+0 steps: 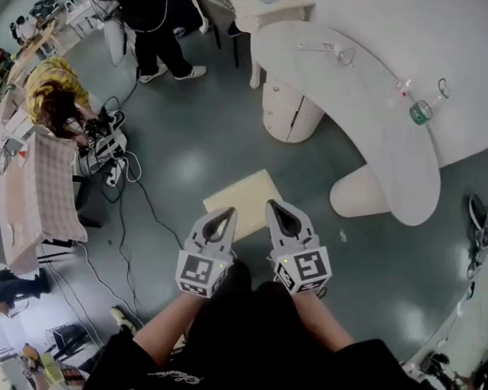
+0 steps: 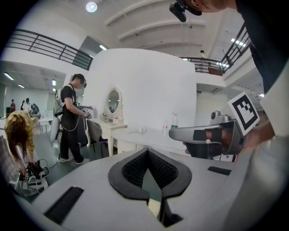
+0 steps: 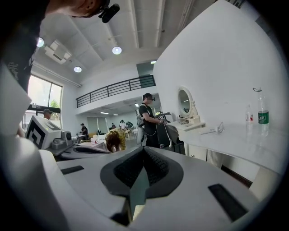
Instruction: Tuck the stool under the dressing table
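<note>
Square pale stool [image 1: 244, 190], curved white dressing table [image 1: 367, 114], left hand-held gripper [image 1: 224, 215] and right hand-held gripper [image 1: 281, 209] pressed together

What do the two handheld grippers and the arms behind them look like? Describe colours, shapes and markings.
The left gripper and right gripper are pale grey, wedge-shaped shells. Their jaws frame a teardrop opening lined with black ribbed padding. Each carries a cube with black-and-white square markers at its rear. The person wears a black short-sleeved top with white lettering.
</note>
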`<state>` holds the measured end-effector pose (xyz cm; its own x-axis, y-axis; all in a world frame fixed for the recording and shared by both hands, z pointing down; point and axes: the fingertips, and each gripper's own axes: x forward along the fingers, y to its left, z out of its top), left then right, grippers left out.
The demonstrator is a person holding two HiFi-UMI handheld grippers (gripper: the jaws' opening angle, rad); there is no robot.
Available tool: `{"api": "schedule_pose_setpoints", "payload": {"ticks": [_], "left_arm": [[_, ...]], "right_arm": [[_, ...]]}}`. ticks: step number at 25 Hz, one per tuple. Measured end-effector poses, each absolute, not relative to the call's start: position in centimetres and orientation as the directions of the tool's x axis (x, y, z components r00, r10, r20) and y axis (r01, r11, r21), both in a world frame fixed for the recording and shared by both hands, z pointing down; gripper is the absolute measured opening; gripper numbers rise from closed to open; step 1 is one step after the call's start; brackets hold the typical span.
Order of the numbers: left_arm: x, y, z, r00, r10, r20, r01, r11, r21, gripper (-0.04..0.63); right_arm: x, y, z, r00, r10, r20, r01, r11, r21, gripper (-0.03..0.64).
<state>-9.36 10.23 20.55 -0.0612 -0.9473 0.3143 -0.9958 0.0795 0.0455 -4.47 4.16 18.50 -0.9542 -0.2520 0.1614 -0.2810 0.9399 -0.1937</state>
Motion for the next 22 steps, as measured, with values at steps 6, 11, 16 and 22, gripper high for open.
{"api": "schedule_pose_setpoints", "payload": {"ticks": [6,11,16,22], "left_arm": [[-13.8,9.2,21.0,0.002,-0.944,0.330,-0.998,0.020,0.064,0.003],[-15.5,8.4,21.3,0.059,-0.941,0.333,-0.997,-0.039,0.065,0.003],[-16.7,8.1,22.0,0.088,-0.934,0.347,-0.995,-0.068,0.067,0.003],[-16.4,5.5,23.6,0.092,-0.921,0.378,-0.989,-0.040,0.144,0.003]], "right_arm": [[-8.7,4.8,18.8,-0.945,-0.270,0.187,-0.309,0.924,-0.226,0.006],[-10.1,4.7,19.5,-0.925,-0.307,0.224,-0.355,0.909,-0.217,0.006],[-10.9,4.9,20.8,-0.911,-0.325,0.253,-0.382,0.897,-0.222,0.006],[-10.6,2.8,22.5,-0.918,-0.289,0.270,-0.360,0.892,-0.272,0.006]]}}
